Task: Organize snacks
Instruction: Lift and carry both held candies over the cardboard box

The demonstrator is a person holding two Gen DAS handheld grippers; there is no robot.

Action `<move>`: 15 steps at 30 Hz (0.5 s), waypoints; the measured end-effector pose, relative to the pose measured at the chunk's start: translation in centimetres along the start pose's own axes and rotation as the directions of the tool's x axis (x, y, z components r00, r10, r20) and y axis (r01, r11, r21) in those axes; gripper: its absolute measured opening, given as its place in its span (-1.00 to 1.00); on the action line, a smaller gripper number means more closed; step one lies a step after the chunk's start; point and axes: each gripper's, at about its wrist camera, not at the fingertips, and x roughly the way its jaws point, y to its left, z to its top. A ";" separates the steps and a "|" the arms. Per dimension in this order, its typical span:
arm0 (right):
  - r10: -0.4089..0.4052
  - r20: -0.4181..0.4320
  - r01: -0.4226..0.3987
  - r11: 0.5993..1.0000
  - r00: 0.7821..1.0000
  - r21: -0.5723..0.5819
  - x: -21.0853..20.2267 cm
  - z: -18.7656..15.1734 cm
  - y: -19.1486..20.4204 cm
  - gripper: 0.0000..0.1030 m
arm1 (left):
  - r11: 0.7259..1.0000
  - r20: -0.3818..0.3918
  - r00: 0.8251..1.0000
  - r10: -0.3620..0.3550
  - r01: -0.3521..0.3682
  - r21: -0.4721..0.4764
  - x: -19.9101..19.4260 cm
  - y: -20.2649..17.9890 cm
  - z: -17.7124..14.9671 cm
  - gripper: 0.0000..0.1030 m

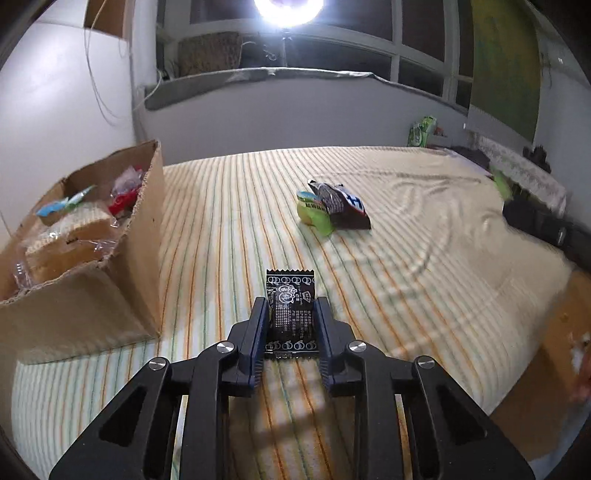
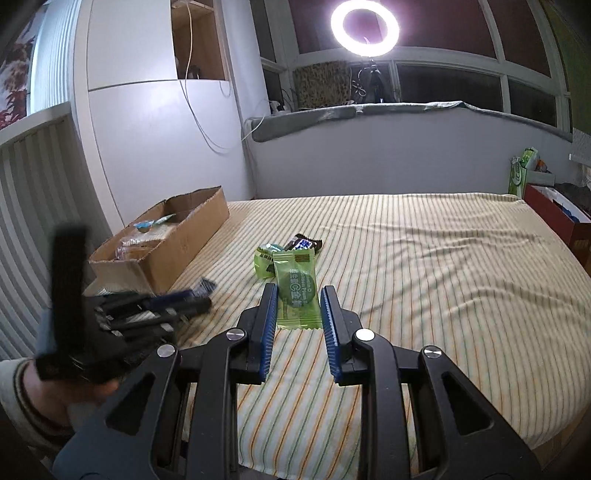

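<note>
My left gripper [image 1: 290,306] is shut on a small black snack packet [image 1: 290,310], held above the striped bed cover. A cardboard box [image 1: 122,288] with bread and other snacks stands to its left. My right gripper [image 2: 299,295] is shut on a green snack packet [image 2: 297,291], held over the bed. A green packet [image 1: 314,216] and a dark brown packet [image 1: 341,205] lie together mid-bed; they also show in the right wrist view, the green one [image 2: 263,263] and the brown one [image 2: 303,243]. The left gripper [image 2: 199,295] shows blurred at the left of the right wrist view.
The striped bed cover [image 1: 406,258] spreads to the right. The cardboard box [image 2: 192,236] sits at the bed's left edge by a white wardrobe [image 2: 147,129]. A red box [image 2: 554,218] and green bags [image 2: 521,170] stand at the far right. A ring light [image 2: 365,27] shines behind.
</note>
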 end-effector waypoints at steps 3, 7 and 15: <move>-0.006 0.033 0.006 1.000 0.999 -0.010 -0.6 1.3 0.4 -0.53 | 1.000 0.091 0.996 -0.007 0.008 -0.001 -2.6 0.2 1.8 -0.56; -0.012 0.076 0.015 0.999 0.997 -0.041 -1.8 3.3 1.4 -0.53 | 1.000 0.237 0.971 -0.019 0.021 -0.005 -7.7 0.2 5.1 -0.56; -0.018 0.081 0.024 0.997 0.997 -0.068 -2.8 3.8 3.1 -0.53 | 0.999 0.300 0.953 -0.046 0.052 -0.011 -10.6 0.1 6.0 -0.56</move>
